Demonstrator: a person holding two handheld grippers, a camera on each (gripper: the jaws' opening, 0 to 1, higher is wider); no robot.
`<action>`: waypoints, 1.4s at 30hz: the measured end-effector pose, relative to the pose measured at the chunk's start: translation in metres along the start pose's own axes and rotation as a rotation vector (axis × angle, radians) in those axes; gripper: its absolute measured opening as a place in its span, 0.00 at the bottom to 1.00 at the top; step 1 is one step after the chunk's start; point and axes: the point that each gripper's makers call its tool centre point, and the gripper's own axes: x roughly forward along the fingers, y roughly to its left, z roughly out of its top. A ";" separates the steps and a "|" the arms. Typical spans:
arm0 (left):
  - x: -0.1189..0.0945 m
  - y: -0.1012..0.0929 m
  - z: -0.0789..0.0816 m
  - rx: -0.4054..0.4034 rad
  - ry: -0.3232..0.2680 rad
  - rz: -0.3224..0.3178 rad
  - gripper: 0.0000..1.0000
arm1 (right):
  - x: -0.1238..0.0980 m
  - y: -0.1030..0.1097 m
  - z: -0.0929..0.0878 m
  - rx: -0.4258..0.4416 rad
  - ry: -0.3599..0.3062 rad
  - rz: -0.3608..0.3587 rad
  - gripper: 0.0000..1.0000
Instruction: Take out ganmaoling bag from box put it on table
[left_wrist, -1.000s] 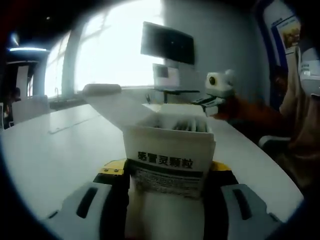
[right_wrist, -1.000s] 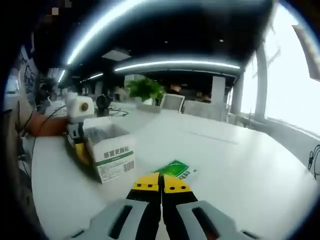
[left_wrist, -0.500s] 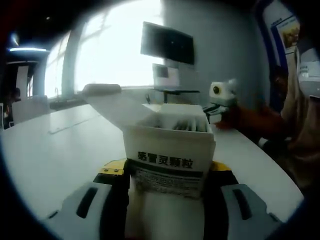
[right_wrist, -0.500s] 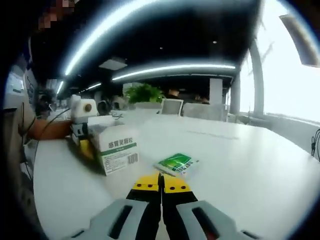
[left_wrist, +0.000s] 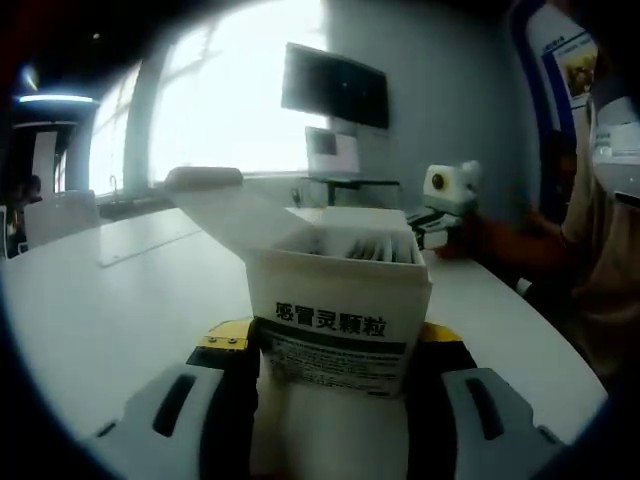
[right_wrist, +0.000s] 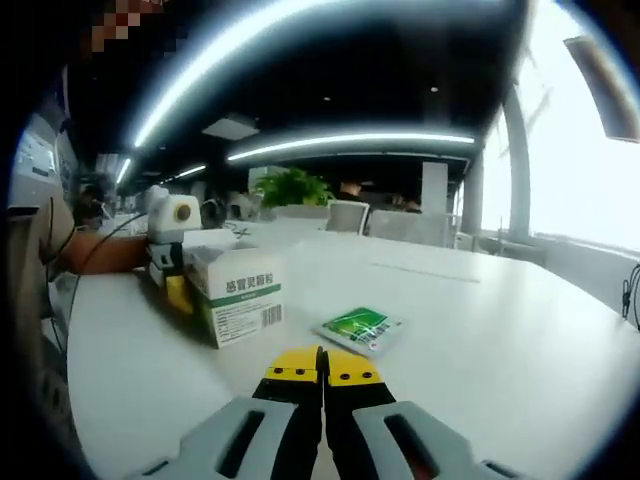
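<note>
In the left gripper view my left gripper (left_wrist: 335, 345) is shut on the white ganmaoling box (left_wrist: 335, 320), whose lid stands open with several bags showing inside. The right gripper (left_wrist: 440, 215) hangs beyond the box at the right, held by a hand. In the right gripper view my right gripper (right_wrist: 322, 365) is shut with nothing between its yellow-tipped jaws. A green ganmaoling bag (right_wrist: 358, 328) lies flat on the white table (right_wrist: 480, 350) just ahead of it. The box (right_wrist: 238, 300) stands to the left, with the left gripper (right_wrist: 170, 250) clamped on it.
A monitor (left_wrist: 335, 88) on a stand sits behind the table by a bright window. Office chairs (right_wrist: 390, 222) and a green plant (right_wrist: 290, 185) line the table's far side. A person's arm (right_wrist: 95, 250) and body are at the left.
My right gripper has drawn back and lower from the green bag, which lies on the table. In the left gripper view it has drifted right. The box stays clamped.
</note>
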 end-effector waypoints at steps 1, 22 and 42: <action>0.000 0.000 0.000 -0.001 0.000 0.000 0.50 | 0.000 0.001 0.000 -0.007 -0.001 0.004 0.00; 0.000 0.000 -0.001 0.000 0.003 0.000 0.50 | 0.001 0.004 -0.001 -0.033 0.001 0.012 0.00; 0.001 0.000 0.000 0.000 0.001 -0.001 0.50 | -0.004 -0.005 0.018 -0.031 -0.070 -0.045 0.00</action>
